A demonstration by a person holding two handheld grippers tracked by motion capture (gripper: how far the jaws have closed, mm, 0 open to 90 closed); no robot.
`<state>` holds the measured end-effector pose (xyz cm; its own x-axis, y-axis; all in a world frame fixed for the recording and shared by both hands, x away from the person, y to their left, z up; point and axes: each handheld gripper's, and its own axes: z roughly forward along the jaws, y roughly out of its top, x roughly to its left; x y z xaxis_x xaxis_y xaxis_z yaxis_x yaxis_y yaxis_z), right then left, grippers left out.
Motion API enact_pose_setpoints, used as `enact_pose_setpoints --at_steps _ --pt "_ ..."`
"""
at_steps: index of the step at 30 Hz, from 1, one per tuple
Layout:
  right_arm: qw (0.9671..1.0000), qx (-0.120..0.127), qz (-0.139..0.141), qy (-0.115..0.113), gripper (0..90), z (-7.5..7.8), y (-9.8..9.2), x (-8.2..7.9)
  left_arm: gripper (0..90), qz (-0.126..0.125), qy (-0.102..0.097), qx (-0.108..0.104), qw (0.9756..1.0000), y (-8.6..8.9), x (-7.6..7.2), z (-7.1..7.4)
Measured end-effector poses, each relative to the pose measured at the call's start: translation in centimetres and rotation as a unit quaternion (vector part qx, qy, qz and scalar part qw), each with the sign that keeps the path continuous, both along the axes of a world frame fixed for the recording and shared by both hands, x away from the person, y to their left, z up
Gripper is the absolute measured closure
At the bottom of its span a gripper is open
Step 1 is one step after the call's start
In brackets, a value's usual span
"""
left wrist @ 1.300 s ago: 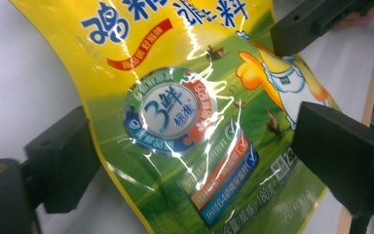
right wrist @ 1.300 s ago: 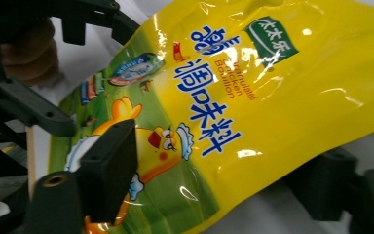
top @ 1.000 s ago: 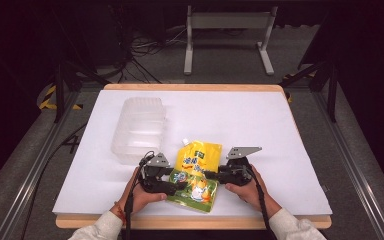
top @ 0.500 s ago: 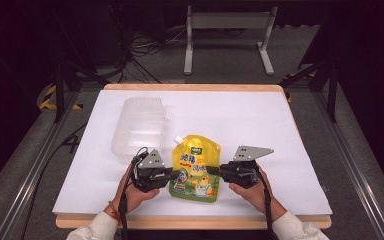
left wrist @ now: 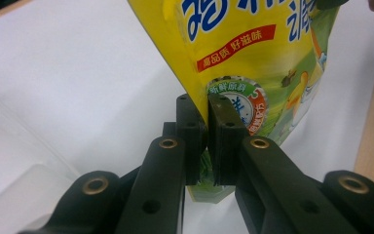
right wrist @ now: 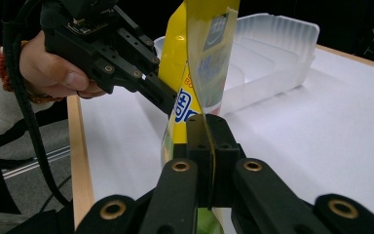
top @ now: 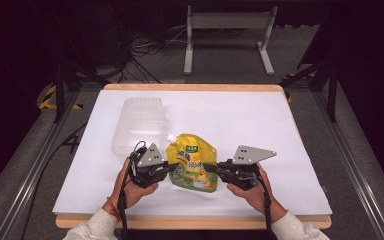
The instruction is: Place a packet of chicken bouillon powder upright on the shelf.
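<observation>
Yellow and green, the spouted pouch (top: pixel 192 162) hangs between our two grippers above the white worktop (top: pixel 260 125), near its front edge. Our left gripper (top: pixel 169 167) has its jaws closed tight on the pouch's left edge, having just finished closing; in the left gripper view (left wrist: pixel 207 141) the pads pinch the thin seam low down, beside a round printed seal, with the printed face rising up and to the right. Our right gripper (top: pixel 216 169) clamps the opposite edge in the same way, its jaws fully closed on the seam (right wrist: pixel 208 151). From the right gripper view we see the pouch edge-on, standing upright, with our left hand (right wrist: pixel 53 68) beyond it and the clear plastic container (right wrist: pixel 268 53) farther back. The high view shows the pouch's white spout (top: pixel 170 137) pointing up-left, towards that container (top: pixel 139 125), which lies well apart from both grippers.
</observation>
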<state>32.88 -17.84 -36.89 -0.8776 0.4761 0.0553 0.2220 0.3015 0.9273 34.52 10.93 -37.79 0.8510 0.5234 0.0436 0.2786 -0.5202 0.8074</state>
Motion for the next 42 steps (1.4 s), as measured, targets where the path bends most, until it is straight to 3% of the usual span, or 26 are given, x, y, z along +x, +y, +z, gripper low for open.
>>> enact_pose_setpoints --at_steps 14,20,26,29,42 --pt "0.9981 -0.025 -0.017 -0.053 90.0 3.1 1.8 1.6 84.4 0.027 -0.034 -0.012 0.9990 0.7 2.0 3.3" --pt "0.9978 -0.028 -0.021 -0.056 89.9 3.6 2.4 2.7 83.9 0.043 -0.039 -0.007 0.9983 1.0 3.1 4.1" --pt "0.9969 -0.031 -0.031 -0.066 89.9 4.2 3.3 4.1 84.1 0.052 -0.041 -0.016 0.9977 1.5 4.2 4.9" --pt "0.9967 -0.032 -0.032 -0.067 89.9 4.5 3.6 4.4 84.2 0.056 -0.050 -0.015 0.9971 1.8 4.6 5.2" --pt "0.9938 -0.041 -0.038 -0.096 90.0 6.2 6.1 6.5 84.1 0.089 -0.056 -0.049 0.9932 3.8 6.7 6.2"
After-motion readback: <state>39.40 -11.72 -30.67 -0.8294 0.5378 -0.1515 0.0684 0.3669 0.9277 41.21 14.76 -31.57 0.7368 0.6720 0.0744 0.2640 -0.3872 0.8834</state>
